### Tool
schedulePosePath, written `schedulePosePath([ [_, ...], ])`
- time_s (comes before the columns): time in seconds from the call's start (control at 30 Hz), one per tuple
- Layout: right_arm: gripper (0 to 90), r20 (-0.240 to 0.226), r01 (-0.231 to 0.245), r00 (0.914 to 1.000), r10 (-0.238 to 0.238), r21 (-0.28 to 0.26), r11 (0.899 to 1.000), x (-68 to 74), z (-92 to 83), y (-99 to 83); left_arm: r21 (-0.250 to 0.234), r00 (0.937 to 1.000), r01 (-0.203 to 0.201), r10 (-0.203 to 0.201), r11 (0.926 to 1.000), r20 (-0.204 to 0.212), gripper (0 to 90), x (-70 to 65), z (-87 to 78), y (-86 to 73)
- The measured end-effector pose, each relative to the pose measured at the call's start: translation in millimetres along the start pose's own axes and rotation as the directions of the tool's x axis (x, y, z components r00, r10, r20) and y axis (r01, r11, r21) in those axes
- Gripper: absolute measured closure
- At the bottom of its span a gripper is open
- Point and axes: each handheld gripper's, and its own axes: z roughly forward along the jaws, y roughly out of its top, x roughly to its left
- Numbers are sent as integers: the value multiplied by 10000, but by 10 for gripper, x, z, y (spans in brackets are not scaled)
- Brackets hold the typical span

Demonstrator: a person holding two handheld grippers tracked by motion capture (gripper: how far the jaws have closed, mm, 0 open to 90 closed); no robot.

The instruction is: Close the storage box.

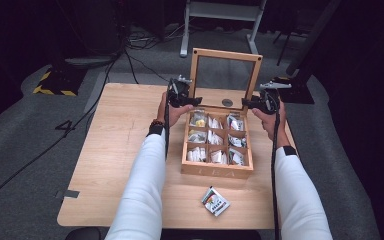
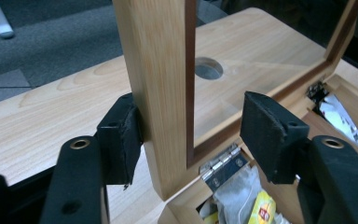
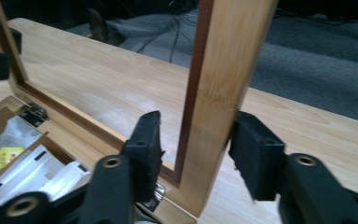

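Note:
A wooden tea box (image 1: pixel 217 172) stands on the table with its glass-paned lid (image 1: pixel 225 54) raised upright. Its compartments hold several tea bags (image 1: pixel 214 137). My left gripper (image 1: pixel 189 102) is at the lid's left post, near the hinge (image 2: pixel 223 161). In the left gripper view the post (image 2: pixel 161 84) stands between the jaws of that gripper (image 2: pixel 193 135): the outer pad (image 2: pixel 119 140) touches the wood, the inner pad stands apart in front of the glass. My right gripper (image 1: pixel 250 103) straddles the lid's right post (image 3: pixel 223 79). There the gripper (image 3: pixel 200 147) has its outer pad (image 3: pixel 254 154) against the wood and the inner one just off it.
A loose tea packet (image 1: pixel 215 201) lies on the wooden table (image 1: pixel 120 130) in front of the box. A round hole (image 1: pixel 227 102) sits in the tabletop behind the lid. Cables and a stand base lie on the grey floor beyond the far edge.

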Motion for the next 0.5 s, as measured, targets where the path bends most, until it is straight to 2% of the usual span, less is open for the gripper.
schedulePosePath([
  [0.13, 639, 134, 258, 9996, -258, -4, 9997, -7, -36, -5, -102, 10000, 28, -29, 9999, -75, 471, -4, -22, -5],
  [0.33, 649, 38, 404, 9992, -403, -210, 9990, 10, -98, -46, -160, 9998, -179, 179, 9997, 27, 468, -31, -69, -19],
  [0.37, 645, 4, 536, 9986, -536, -295, 9981, 29, -142, -70, -177, 9988, -481, 481, 9987, -17, 457, -69, -101, -20],
  [0.4, 645, 4, 536, 9986, -536, -295, 9981, 29, -142, -70, -177, 9988, -481, 481, 9987, -17, 444, -69, -101, -20],
  [0.43, 645, -30, 587, 9983, -589, -420, 9974, 52, -186, -101, -120, 9950, -996, 994, 9950, -131, 435, -119, -132, -28],
  [0.5, 644, -161, 504, 9986, -512, -474, 9976, 63, -226, -121, -251, 9939, -1104, 1103, 9936, -79, 411, -162, -186, -24],
])
